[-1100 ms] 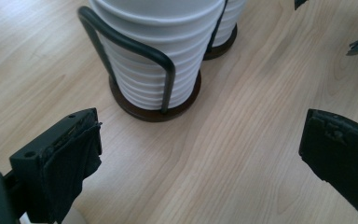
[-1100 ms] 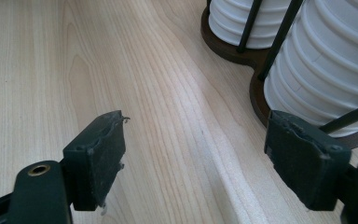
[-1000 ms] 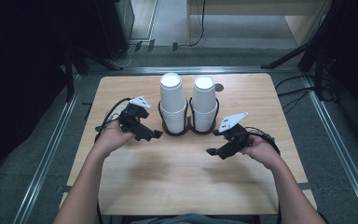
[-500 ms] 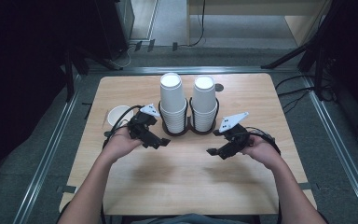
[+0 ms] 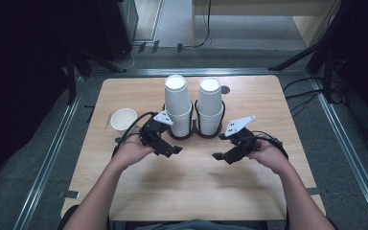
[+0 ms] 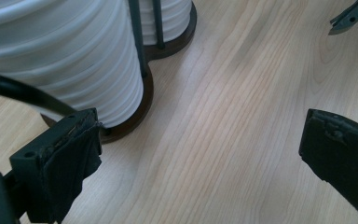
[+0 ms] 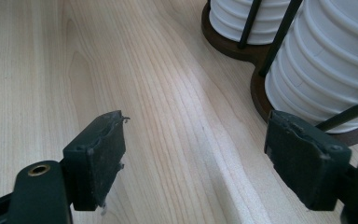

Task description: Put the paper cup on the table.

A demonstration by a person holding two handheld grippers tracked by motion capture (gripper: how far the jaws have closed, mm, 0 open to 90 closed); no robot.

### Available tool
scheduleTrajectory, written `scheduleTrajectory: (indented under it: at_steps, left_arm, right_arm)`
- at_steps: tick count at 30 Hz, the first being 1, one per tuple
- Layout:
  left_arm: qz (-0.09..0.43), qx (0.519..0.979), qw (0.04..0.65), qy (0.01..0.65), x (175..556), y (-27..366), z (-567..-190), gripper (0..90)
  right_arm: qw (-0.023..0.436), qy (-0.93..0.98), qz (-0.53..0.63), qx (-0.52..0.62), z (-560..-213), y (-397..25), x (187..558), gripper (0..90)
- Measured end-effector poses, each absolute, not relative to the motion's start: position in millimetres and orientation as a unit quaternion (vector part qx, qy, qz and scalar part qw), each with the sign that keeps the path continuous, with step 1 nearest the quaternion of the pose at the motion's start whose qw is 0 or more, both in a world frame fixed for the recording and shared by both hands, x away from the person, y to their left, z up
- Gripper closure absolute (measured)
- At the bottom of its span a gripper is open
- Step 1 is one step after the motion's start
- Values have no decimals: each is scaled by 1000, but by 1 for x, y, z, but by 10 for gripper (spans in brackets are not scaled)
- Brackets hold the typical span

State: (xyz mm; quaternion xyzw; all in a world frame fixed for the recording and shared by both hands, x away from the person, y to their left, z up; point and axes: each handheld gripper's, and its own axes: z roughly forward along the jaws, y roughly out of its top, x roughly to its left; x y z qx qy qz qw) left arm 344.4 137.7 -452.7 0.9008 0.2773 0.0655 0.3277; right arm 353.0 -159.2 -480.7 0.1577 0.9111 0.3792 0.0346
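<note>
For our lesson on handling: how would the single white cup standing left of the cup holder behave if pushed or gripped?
The single cup looks thin-walled and empty, so probably very light and apt to slide or tip. It stands upright alone, unsupported by the holder. Its walls would likely crush under tight tongs.

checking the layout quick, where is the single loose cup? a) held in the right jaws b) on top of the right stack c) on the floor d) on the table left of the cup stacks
d: the loose cup stands upright on the table, left of the two stacks in their holder, apart from both grippers.
</note>
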Motion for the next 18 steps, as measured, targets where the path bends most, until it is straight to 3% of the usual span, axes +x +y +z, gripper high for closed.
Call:
scheduleTrajectory:
  at_steps: [18]
  left_arm:
    - [63,900,329,278,342,117,-464,0]
  right_arm:
    - [35,912,378,154,-480,-158,351,207]
